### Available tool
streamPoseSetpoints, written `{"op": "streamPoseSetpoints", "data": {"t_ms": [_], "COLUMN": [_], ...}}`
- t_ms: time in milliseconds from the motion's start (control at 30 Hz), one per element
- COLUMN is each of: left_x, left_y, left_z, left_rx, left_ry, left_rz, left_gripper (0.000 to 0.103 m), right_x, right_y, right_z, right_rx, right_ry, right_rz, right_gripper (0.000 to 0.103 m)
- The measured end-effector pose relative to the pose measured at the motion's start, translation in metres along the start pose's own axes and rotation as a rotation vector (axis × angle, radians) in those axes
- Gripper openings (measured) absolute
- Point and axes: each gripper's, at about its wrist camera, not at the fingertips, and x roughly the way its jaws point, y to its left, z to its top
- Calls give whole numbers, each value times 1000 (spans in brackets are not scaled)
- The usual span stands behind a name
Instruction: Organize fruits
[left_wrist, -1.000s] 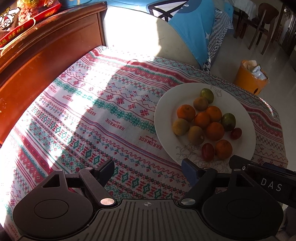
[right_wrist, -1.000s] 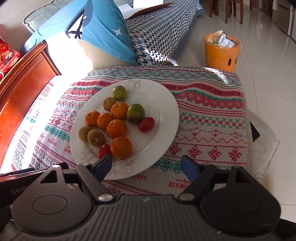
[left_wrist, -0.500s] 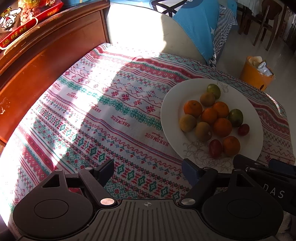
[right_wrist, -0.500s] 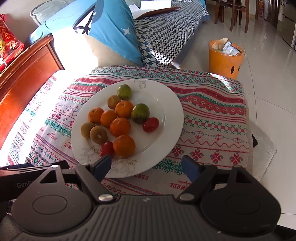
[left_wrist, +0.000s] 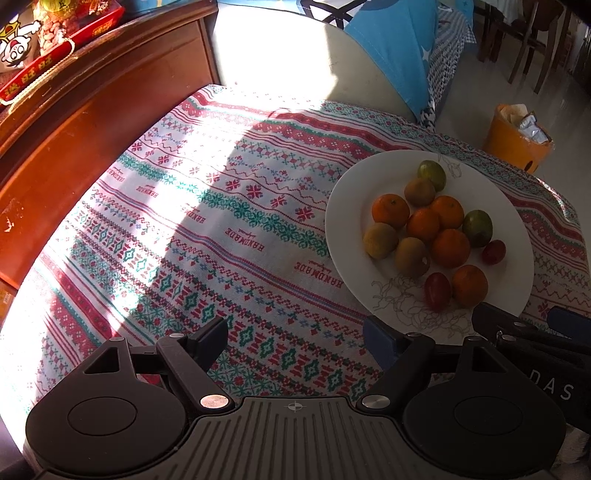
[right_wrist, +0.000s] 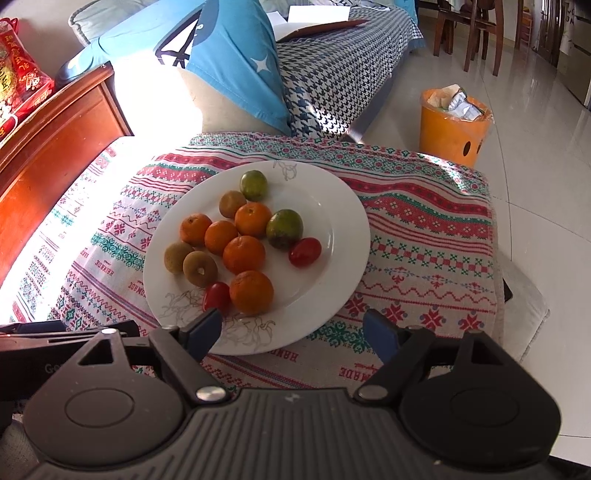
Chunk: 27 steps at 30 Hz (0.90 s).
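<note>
- All the fruit is seen gathered on one white plate (right_wrist: 343, 236), which rests on the patterned cloth (left_wrist: 207, 221) toward its right side.
- On the plate, five oranges (right_wrist: 243, 254) are bunched in the middle, three brown kiwis (right_wrist: 200, 268) lie to their left and far side, two greenish fruits (right_wrist: 284, 228) sit toward the far right, and two small red tomatoes (right_wrist: 304, 252) lie one at the near edge and one to the right.
- The kinds are only loosely grouped: the tomatoes are apart from each other, and so are the greenish fruits.
- No fruit is seen on the cloth off the plate, so the scene would fit either a pile waiting to be sorted or fruit already gathered; which of the two cannot be settled.
- The left gripper (left_wrist: 295, 332) is held wide open over bare cloth, with nothing between its fingers.
- The right gripper (right_wrist: 291, 326) is likewise wide open and empty, above the near rim of the plate; its left finger is close to the nearest tomato, and contact cannot be judged.
- Against the earlier pictures, the fruit is arranged the same and both claws are equally open.
- The left view has shifted so that the plate sits farther right and the wooden cabinet (left_wrist: 85, 140) fills more of the left; the right view has drawn slightly closer to the plate.
</note>
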Motion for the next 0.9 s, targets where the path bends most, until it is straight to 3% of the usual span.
{"op": "streamPoseSetpoints", "data": {"t_ms": [900], "left_x": [1], "left_y": [1], "left_z": [-2], "left_rx": [11], "left_ry": [-1], "left_rz": [23], "left_gripper": [82], "right_x": [1], "right_y": [3], "right_z": [-2], "right_rx": [-19], "right_ry": [-7], "right_rz": [-6], "right_gripper": [84]}}
